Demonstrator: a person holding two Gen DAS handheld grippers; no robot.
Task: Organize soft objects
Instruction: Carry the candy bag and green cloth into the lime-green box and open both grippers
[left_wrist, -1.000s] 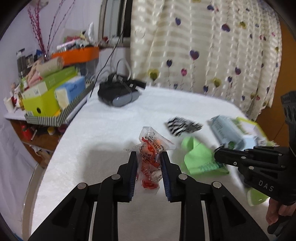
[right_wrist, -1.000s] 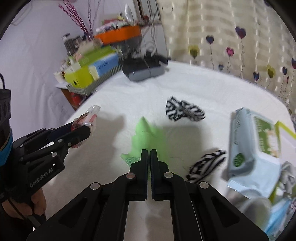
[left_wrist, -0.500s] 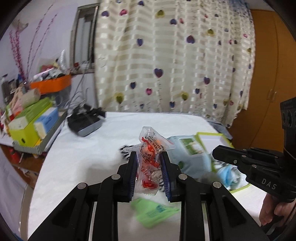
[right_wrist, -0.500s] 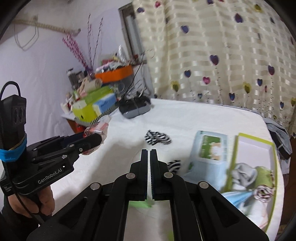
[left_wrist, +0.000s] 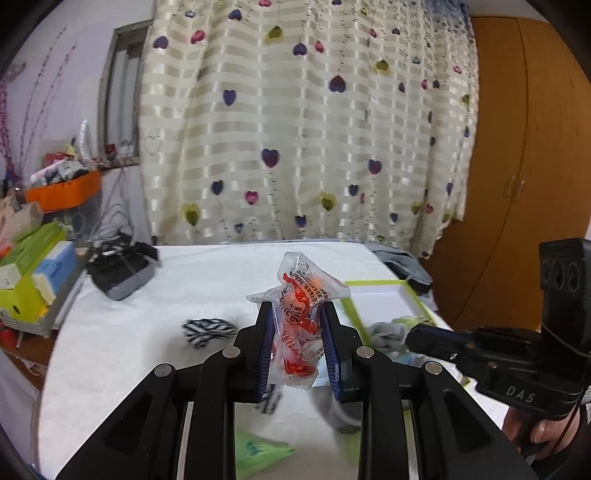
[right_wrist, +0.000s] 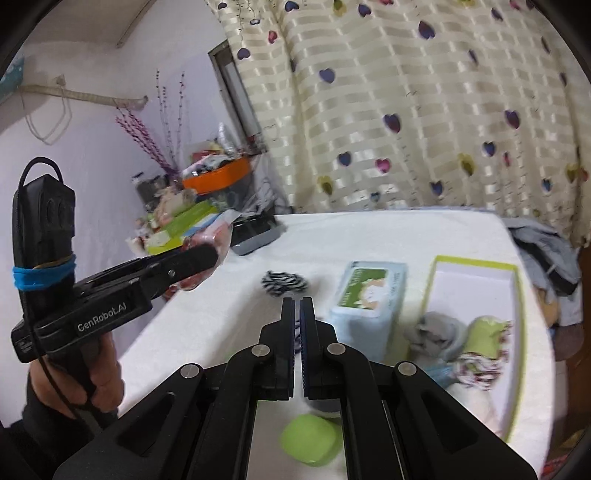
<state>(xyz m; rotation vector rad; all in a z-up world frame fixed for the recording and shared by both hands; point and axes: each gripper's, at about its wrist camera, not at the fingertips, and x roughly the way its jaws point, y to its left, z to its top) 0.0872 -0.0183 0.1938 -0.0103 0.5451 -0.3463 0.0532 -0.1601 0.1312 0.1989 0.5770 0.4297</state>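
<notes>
Snack packet, clear crinkly film printed red and orange, sits pinched between the pads of your left tool, held up above the white towel-covered counter. It looks light and limp, and the film is probably slippery, so your grip across its middle seems right; squeeze harder and the contents could crush. The red characters on it are too small to read.

Your right tool is closed to a thin slit with nothing between the pads, hovering over the counter in front of the wipes pack.

Soft things waiting on the counter: a zebra-striped cloth, a lime-green ball under the right tool, and a green plastic bag below the left one. A green-rimmed tray at the counter's right side already holds rolled socks, 1 grey and 1 green; it looks like the place for the rest.

Readable writing: "GenRobot.AI" on the left tool's body in the right view, "DAS" on the right tool's body in the left view. The wipes pack label is blurred
</notes>
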